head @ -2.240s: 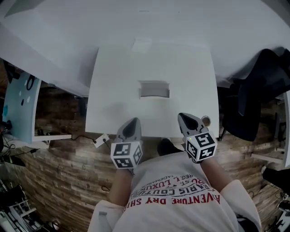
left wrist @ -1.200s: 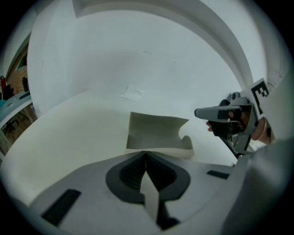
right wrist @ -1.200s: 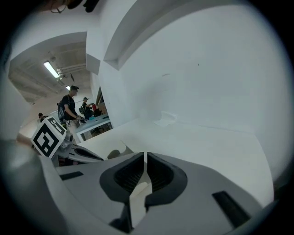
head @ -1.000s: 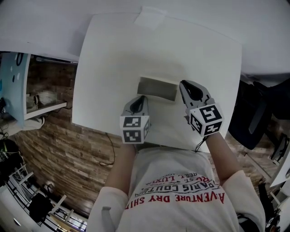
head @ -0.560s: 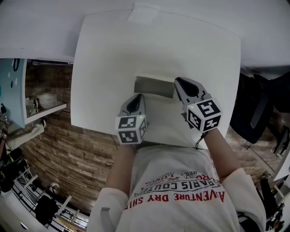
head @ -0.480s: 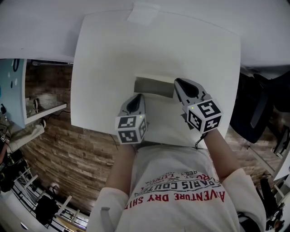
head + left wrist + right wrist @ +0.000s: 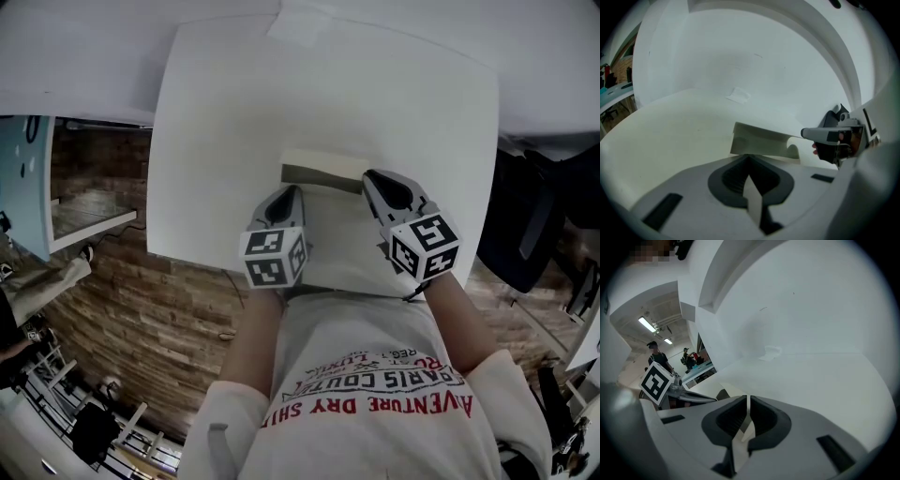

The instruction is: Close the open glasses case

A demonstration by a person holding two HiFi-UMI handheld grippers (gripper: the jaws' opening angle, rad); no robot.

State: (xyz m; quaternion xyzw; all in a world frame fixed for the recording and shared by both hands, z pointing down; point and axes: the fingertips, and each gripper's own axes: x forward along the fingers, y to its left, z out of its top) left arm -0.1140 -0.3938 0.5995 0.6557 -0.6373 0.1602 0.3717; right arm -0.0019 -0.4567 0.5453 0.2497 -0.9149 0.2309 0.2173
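Observation:
The open glasses case [image 7: 322, 172] lies on the white table [image 7: 216, 112], cream outside with a dark inside. In the left gripper view its raised lid [image 7: 761, 140] stands just beyond my jaws. My left gripper [image 7: 285, 194] is shut and empty at the case's near left corner. My right gripper [image 7: 374, 179] is also shut, at the case's right end, touching or almost touching it. The left gripper view shows the right gripper [image 7: 832, 136] beside the lid. In the right gripper view, part of the case [image 7: 727, 390] sits low left of my jaws.
A white paper patch [image 7: 300, 19] lies at the table's far edge. A dark chair [image 7: 544, 216] stands to the right and a light blue desk [image 7: 23, 178] to the left, over wooden floor [image 7: 141, 309]. People stand far off in the right gripper view.
The person stepped up to the table and both grippers moved forward to the case's ends. In the last half second the dark opening of the case looks narrower.

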